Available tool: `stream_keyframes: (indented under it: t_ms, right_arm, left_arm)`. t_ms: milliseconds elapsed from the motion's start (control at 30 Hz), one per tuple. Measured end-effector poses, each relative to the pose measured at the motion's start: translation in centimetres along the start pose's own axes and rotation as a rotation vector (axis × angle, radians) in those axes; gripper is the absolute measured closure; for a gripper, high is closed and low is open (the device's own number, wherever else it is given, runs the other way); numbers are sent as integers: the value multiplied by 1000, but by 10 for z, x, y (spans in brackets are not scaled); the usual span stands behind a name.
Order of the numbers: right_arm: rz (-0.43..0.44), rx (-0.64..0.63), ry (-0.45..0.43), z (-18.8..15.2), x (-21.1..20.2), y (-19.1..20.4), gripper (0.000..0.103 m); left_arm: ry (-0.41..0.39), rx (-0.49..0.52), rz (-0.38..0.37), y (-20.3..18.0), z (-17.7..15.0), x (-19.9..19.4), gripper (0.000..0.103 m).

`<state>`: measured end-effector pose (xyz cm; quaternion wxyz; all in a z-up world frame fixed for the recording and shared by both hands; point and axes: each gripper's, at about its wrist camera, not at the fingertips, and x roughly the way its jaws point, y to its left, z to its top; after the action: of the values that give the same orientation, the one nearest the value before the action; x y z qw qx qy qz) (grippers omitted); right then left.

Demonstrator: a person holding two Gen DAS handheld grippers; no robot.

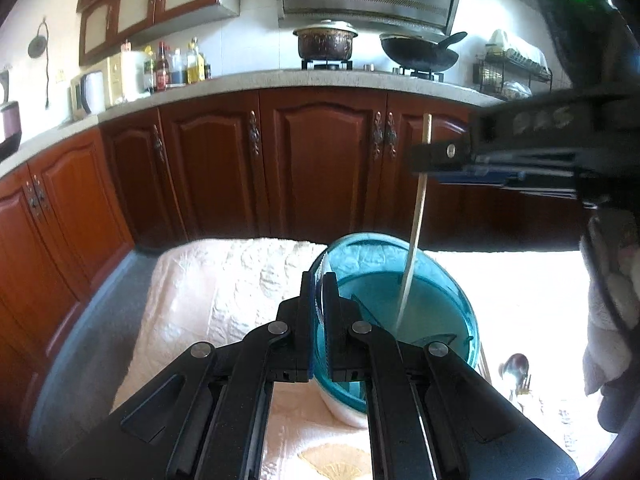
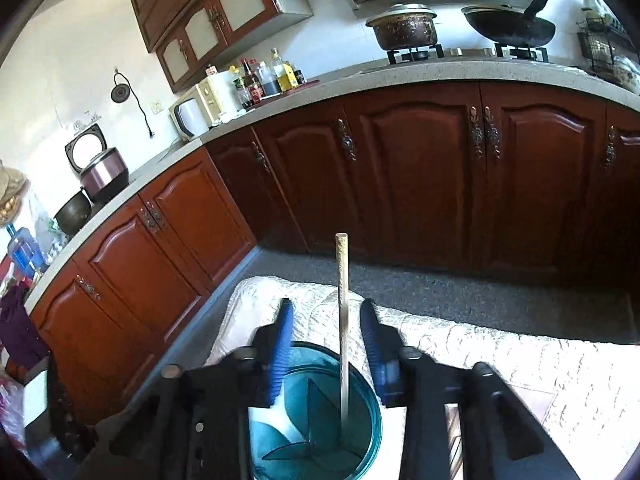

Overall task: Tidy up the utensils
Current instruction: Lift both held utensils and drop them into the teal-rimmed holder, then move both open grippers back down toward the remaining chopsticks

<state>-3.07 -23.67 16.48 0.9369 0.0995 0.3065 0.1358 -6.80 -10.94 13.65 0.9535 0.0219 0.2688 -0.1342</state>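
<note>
Pinching the teal holder rim, your left gripper steadied it; your right gripper gaped wide, chopstick standing inside, apparently released.

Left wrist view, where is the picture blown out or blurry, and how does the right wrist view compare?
Left wrist view: the tablecloth at right is blown out to white by strong light, the right gripper is motion-blurred, and the counter bends with fisheye distortion. Right wrist view: exposure is more even, the teal holder and chopstick read clearly, though the open jaws are smeared.
</note>
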Motion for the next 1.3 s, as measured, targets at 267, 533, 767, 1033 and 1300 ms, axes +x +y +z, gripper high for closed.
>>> stream_keyframes:
  t_ms: [267, 533, 767, 1033, 1300]
  right_arm:
    - [-17, 3, 12, -12, -20, -1, 70]
    - [-77, -19, 17, -43, -57, 1, 66]
    - [-138, 7, 24, -73, -88, -6, 63]
    - [-209, 40, 69, -118, -114, -28, 63]
    - [-224, 122, 172, -160, -110, -60, 63]
  left_arm:
    - [41, -49, -29, 5, 0, -6, 74]
    - [48, -69, -46, 4, 6, -32, 53]
    - [74, -66, -68, -8, 1, -57, 40]
    - [106, -29, -120, -32, -16, -79, 34]
    - [190, -33, -177, -47, -41, -76, 34]
